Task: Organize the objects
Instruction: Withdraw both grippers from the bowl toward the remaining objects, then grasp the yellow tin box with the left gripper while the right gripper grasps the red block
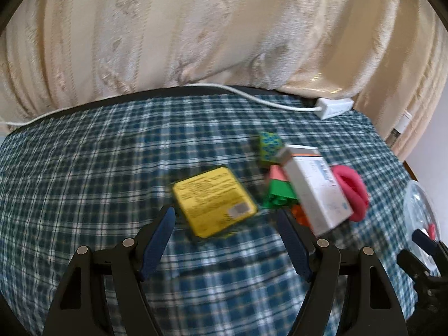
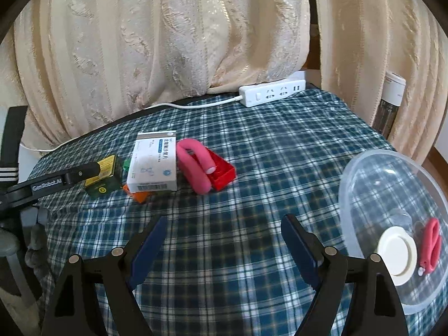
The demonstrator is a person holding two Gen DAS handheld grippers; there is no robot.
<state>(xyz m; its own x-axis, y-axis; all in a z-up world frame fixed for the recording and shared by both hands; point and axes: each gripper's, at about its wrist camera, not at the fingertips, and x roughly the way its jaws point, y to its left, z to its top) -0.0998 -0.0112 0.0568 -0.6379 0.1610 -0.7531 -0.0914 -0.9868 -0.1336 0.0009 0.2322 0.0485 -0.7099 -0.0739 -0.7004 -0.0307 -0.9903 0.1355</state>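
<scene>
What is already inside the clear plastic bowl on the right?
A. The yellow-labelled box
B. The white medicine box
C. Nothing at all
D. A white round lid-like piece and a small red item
D: in the right wrist view the clear bowl holds a white round piece and a small red item; the boxes are out on the checked cloth.
</scene>
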